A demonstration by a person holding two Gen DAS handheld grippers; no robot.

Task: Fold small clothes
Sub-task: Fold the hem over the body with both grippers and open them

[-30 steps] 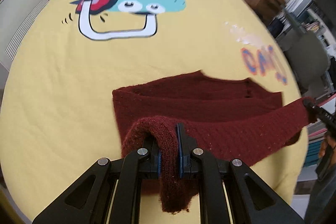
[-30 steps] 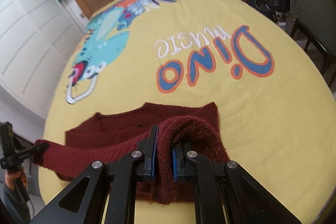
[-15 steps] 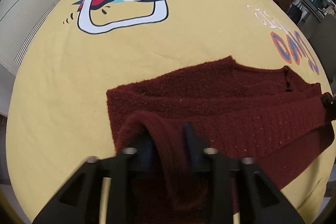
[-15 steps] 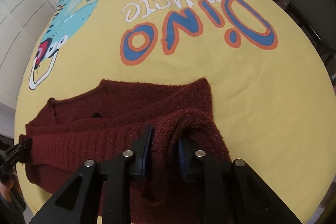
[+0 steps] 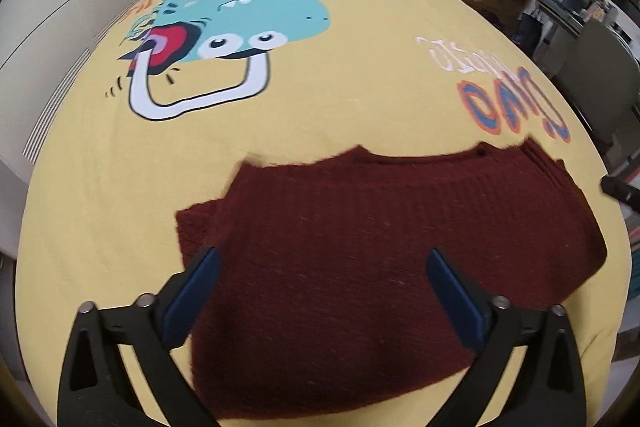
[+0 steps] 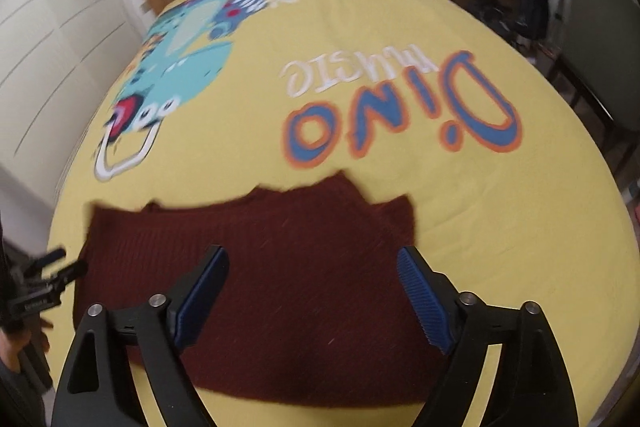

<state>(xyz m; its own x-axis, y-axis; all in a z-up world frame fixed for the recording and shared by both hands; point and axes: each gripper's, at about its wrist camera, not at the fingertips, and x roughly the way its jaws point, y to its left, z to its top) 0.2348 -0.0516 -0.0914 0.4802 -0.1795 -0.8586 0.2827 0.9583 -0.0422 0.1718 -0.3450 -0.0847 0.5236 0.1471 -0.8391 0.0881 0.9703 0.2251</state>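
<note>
Right wrist, blurred sweater (image 6: 304,287), near edge hidden

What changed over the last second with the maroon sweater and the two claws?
Both claws let go: the left claw and right claw are opening, nothing pinched between them. The sweater edge they held up now lies folded flat. The yellow bedspread is unchanged.

Dark red knit sweater (image 5: 384,259) (folded over) flat on yellow bedspread (image 5: 340,99)
</note>
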